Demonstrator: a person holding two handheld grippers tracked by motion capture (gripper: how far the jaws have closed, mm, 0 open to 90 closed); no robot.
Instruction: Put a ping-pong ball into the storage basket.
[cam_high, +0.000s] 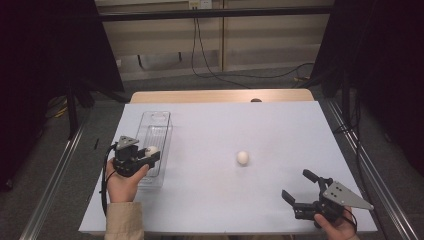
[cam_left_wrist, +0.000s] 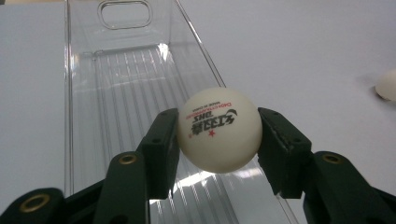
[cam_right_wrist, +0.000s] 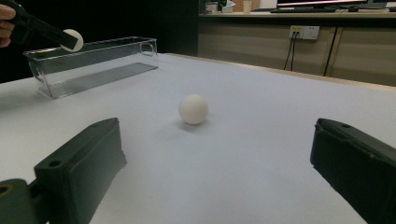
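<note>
White held ball: a table-tennis ball (cam_left_wrist: 219, 129) with red and black print sat clamped between the left gripper (cam_high: 142, 159) pads, left of frame centre, over the tray.
Clear tray: a long plastic bin (cam_high: 156, 121) lay at centre-left on the table (cam_high: 280, 125).
Loose ball: a second white ball (cam_high: 242, 157) rested mid-frame.
Right gripper (cam_high: 300, 186): lower right, jaws spread wide, gripping nothing.

My left tool (cam_left_wrist: 218, 140) is matt black plastic, its ball (cam_left_wrist: 219, 129) smooth matt white, the tray (cam_left_wrist: 116, 79) clear glossy ribbed plastic, my bench (cam_high: 225, 130) smooth pale matt
</note>
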